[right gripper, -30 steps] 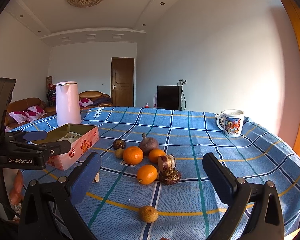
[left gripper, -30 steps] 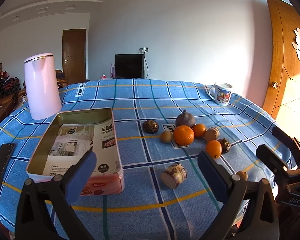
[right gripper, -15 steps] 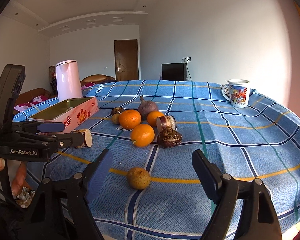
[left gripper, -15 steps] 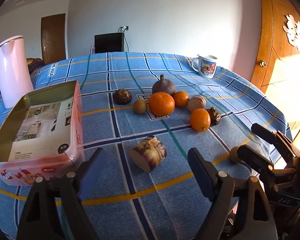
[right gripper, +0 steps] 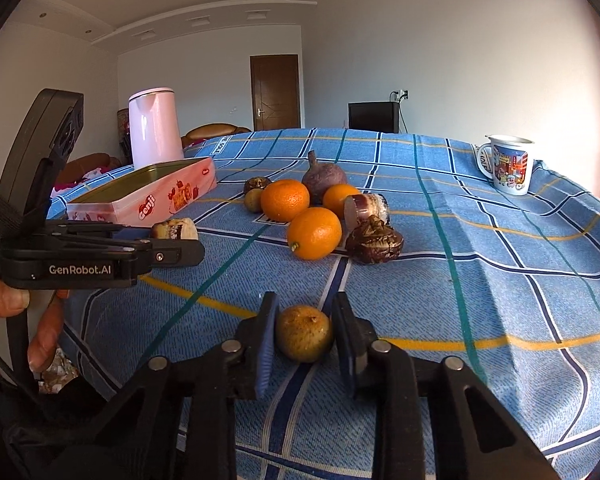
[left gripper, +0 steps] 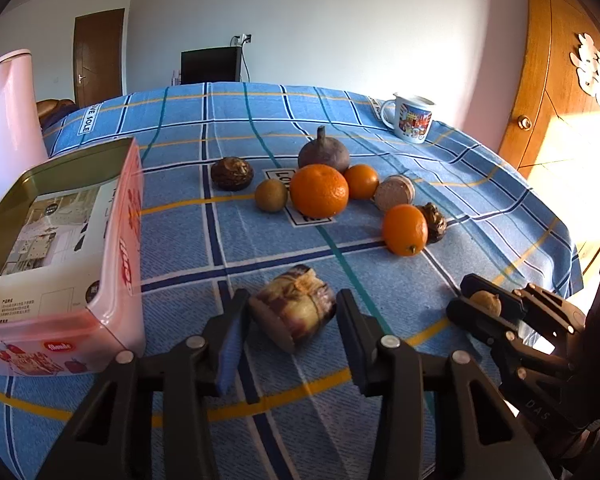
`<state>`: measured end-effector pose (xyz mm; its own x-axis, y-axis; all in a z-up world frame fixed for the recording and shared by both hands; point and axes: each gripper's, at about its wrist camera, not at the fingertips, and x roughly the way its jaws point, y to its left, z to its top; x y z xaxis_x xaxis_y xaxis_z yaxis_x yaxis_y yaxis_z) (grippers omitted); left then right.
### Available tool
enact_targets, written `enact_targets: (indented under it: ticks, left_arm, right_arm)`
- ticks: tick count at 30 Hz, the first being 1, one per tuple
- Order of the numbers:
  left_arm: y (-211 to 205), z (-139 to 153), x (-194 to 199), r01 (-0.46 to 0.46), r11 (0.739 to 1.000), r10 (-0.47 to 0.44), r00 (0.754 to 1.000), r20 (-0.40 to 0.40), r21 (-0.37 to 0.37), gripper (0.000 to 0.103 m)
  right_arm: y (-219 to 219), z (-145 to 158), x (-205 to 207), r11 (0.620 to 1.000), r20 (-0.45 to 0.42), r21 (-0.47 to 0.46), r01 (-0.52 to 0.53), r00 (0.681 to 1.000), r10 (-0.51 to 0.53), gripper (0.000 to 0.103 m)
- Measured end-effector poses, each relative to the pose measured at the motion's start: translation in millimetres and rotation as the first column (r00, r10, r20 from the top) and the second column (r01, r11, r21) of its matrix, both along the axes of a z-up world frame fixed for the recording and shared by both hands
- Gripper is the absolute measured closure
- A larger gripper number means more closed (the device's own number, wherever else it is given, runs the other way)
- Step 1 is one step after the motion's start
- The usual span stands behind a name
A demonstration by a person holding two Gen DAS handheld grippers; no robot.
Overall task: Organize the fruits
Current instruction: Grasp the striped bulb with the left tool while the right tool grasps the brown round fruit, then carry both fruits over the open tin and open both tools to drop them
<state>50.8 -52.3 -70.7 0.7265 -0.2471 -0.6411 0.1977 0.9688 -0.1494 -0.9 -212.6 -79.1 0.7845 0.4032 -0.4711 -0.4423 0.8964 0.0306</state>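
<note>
Brown small fruit (right gripper: 303, 333) sits between the right claw (right gripper: 306, 338) fingers, not yet squeezed; the left claw (left gripper: 290, 322) brackets a cut root piece (left gripper: 294, 306) likewise. Next both should close, then carry to the tin (left gripper: 112, 280).

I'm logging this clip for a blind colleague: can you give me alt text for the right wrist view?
The right gripper has its jaws closely flanking a small brownish-yellow fruit on a blue checked tablecloth. Beyond lie oranges and dark fruits; at left, the left gripper brackets a cut cylindrical piece near a pink tin.

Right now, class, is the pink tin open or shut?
Open. The pink tin has no lid on; its gold inner wall and a printed sheet inside show. No fruit lies in it.
</note>
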Motion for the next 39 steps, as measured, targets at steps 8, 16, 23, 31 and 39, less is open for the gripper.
enact_targets:
  ticks: [8, 16, 23, 31, 39]
  left_arm:
    - [8, 4, -6, 0.006, 1.0, -0.005, 1.0, 0.03, -0.026, 0.06]
    - [21, 28, -18, -0.038, 0.999, 0.037, 0.991, 0.128, 0.01, 0.06]
    - [51, 43, -18, -0.113, 0.994, 0.108, 0.977, 0.181, 0.015, 0.06]
    - [85, 49, -7, -0.184, 0.983, 0.179, 0.965, 0.192, 0.007, 0.06]
    - [114, 47, 8, -0.239, 0.971, 0.234, 0.955, 0.183, 0.005, 0.06]
  right_arm:
    - [1, 4, -1, 1.0, 0.005, 0.006, -0.024, 1.0, 0.024, 0.075]
    - [17, 37, 3, 0.995, 0.061, 0.021, -0.096, 0.994, 0.095, 0.075]
    - [50, 74, 10, 0.982, 0.133, 0.009, -0.187, 0.974, 0.184, 0.075]
    - [90, 98, 34, 0.964, 0.149, 0.007, -0.265, 0.954, 0.261, 0.075]
    - [128, 105, 59, 0.951, 0.128, 0.005, -0.308, 0.944, 0.305, 0.075]
